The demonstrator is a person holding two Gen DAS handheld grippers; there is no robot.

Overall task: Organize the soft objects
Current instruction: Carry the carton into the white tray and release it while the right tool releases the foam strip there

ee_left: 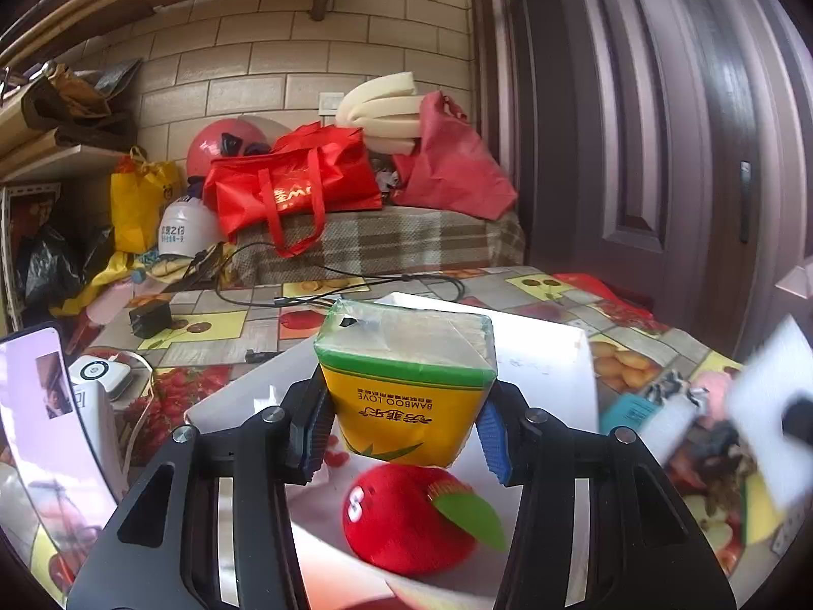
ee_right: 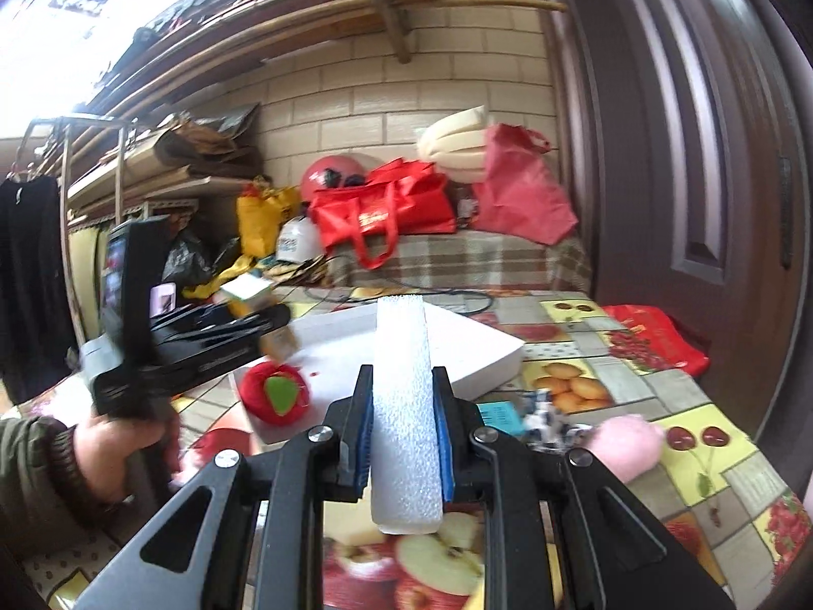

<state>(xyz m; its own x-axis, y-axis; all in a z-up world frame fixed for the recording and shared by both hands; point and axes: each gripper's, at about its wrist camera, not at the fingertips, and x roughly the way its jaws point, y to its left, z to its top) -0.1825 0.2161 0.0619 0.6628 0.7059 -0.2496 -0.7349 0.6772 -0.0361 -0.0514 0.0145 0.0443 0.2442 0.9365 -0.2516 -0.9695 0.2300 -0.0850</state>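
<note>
Closest to my right gripper is the white foam strip, clamped between its jaws above the table. My left gripper pinches the tissue pack over the white tray; only the right view shows my left hand holding it level above the red plush apple.

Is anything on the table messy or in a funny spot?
Mostly the far side: a black cable straggles loose across the tablecloth. The tissue pack in the left gripper reads upside down in the left wrist view. The red plush apple lies on the white tray, leaf up.
</note>
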